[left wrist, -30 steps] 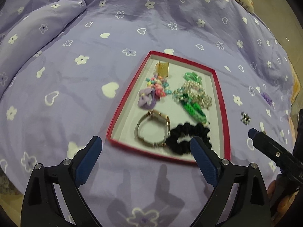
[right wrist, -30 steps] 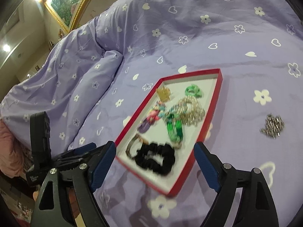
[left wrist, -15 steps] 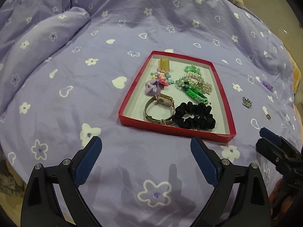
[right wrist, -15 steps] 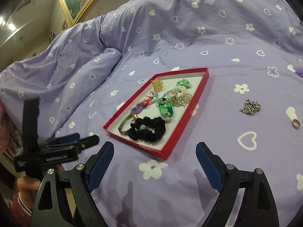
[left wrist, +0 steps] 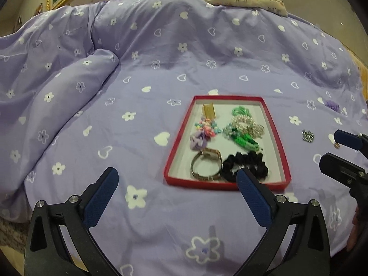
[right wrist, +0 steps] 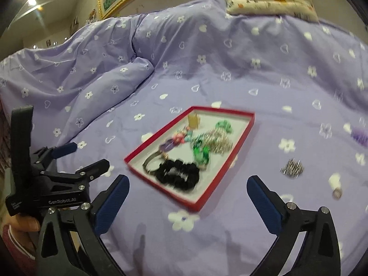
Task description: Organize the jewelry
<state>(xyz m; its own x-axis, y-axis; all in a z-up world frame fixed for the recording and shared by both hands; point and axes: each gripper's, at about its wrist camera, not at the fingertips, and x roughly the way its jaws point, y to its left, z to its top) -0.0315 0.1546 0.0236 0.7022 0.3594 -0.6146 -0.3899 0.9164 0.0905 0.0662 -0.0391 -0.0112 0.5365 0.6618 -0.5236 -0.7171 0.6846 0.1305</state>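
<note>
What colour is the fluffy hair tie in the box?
Black scrunchie; clearest in the left wrist view.

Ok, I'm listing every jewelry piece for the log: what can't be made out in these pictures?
- Pearl and green pile: tangled and blurred in both views, pieces uncountable.
- Black scrunchie: near edge hidden by the left gripper's finger, left view.
- Silver cluster on the bedspread: motion-blurred, type unclear.
- Small ring: too small to identify.
- Purple item: cut off by the frame edge, right view.
</note>
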